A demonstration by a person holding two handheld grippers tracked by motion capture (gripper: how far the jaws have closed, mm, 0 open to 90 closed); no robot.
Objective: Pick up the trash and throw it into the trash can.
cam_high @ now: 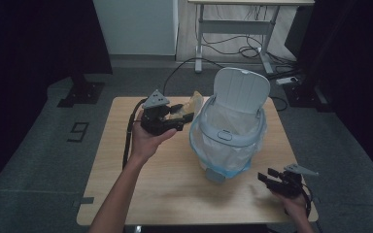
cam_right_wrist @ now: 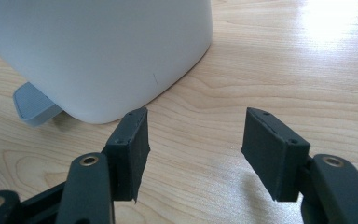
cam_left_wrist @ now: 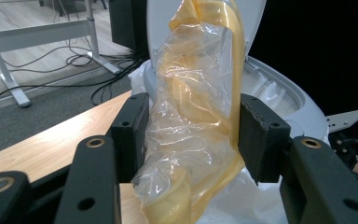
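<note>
Left gripper (cam_high: 180, 118) clamps a crumpled yellowish plastic wrapper (cam_left_wrist: 198, 116), held just beside the rim of the lined pedal bin (cam_high: 229, 137) — lid up. Drop not yet made. Right gripper (cam_high: 270, 178) rests on the table (cam_high: 126, 174), jaws apart — empty.

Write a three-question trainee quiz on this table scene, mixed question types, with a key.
1. True or false: the lid of the white pedal bin stands open.
2. What do the left tongs hold? A) a sponge B) a crumpled yellowish plastic bag C) a cup
3. Fill in: the right tongs are open above the wooden table, gripping ____.

Key: 1 true; 2 B; 3 nothing.
</note>
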